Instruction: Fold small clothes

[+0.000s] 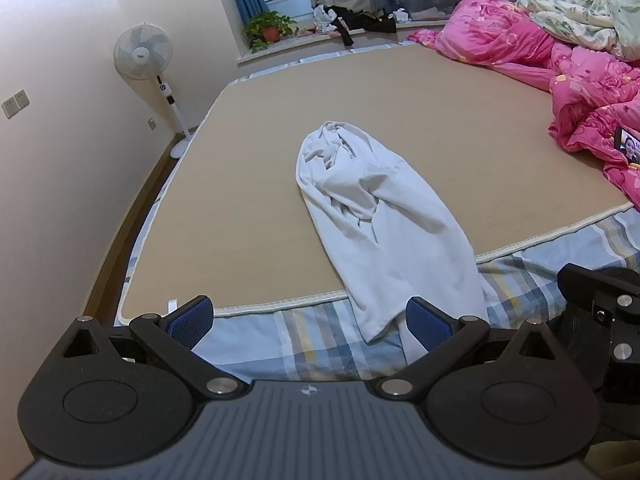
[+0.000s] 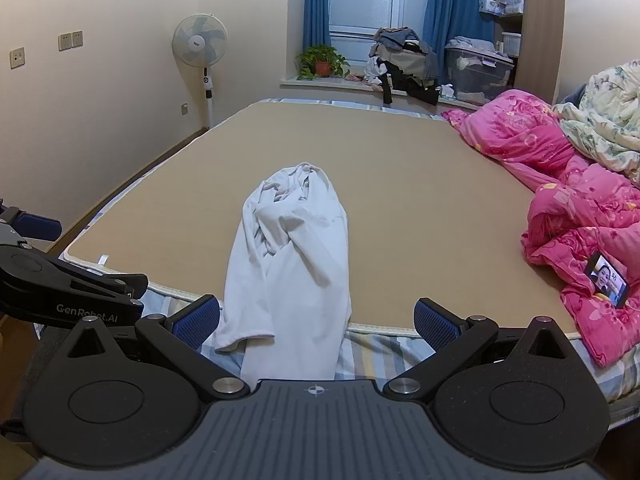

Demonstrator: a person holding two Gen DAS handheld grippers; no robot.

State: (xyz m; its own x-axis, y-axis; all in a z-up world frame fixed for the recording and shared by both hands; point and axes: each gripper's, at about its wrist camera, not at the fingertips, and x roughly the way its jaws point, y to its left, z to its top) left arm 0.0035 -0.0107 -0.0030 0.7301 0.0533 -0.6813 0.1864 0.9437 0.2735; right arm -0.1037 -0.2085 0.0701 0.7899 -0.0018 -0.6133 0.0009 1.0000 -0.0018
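Note:
A crumpled white garment (image 1: 372, 216) lies bunched lengthwise on the tan mat (image 1: 248, 184) of the bed, its near end hanging over the plaid sheet (image 1: 280, 340). My left gripper (image 1: 308, 320) stands open at the bed's near edge, its right pad close beside the garment's hanging end. In the right wrist view the same garment (image 2: 292, 248) runs toward me between the open fingers of my right gripper (image 2: 316, 320), nearer the left pad. Neither gripper holds cloth. The left gripper's body (image 2: 68, 284) shows at the left of that view.
Pink quilts (image 2: 576, 200) and a floral blanket (image 2: 604, 120) pile along the bed's right side, with a phone (image 2: 608, 278) propped on them. A standing fan (image 2: 200, 48) is by the left wall. Clothes, a plant (image 2: 322, 62) and a storage bin (image 2: 478, 70) line the window sill.

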